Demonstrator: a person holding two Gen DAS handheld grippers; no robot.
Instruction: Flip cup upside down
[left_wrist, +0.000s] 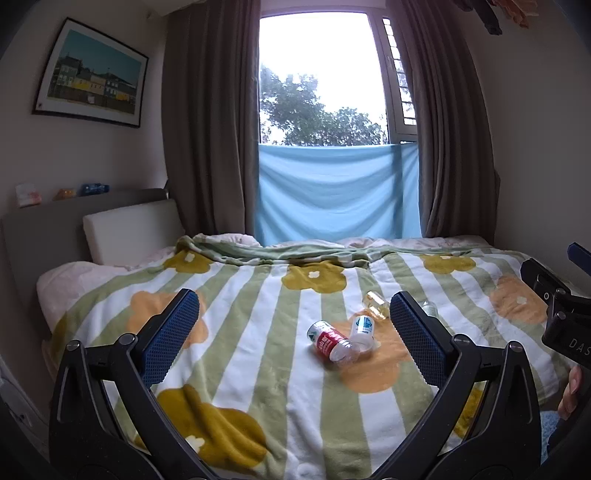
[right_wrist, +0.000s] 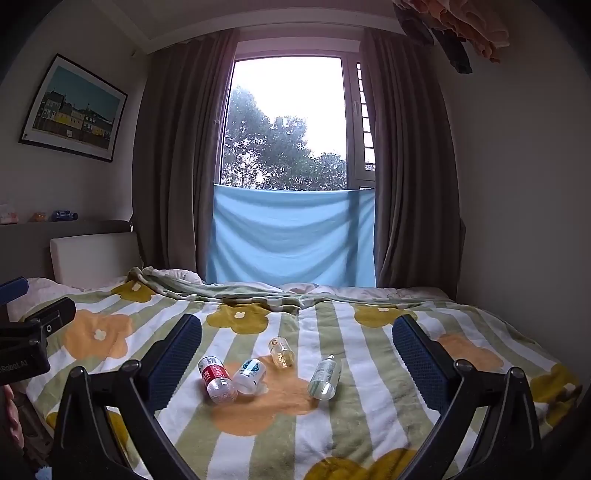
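Several small clear plastic cups lie on their sides on the flowered blanket (right_wrist: 369, 424). A red-labelled cup (right_wrist: 217, 379) touches a blue-labelled cup (right_wrist: 250, 376); a yellow cup (right_wrist: 282, 352) and a green-labelled cup (right_wrist: 325, 377) lie to their right. In the left wrist view the red cup (left_wrist: 330, 341), blue cup (left_wrist: 362, 331) and yellow cup (left_wrist: 377, 305) show; the green cup is mostly hidden behind a finger. My left gripper (left_wrist: 293, 336) is open and empty, short of the cups. My right gripper (right_wrist: 297, 360) is open and empty, short of them too.
The bed's blanket (left_wrist: 258, 369) is soft and rumpled toward the window. A headboard with a white cushion (left_wrist: 129, 229) is at left. Curtains and a blue cloth (right_wrist: 291, 236) hang behind the bed. The other gripper's body shows at each view's side edge.
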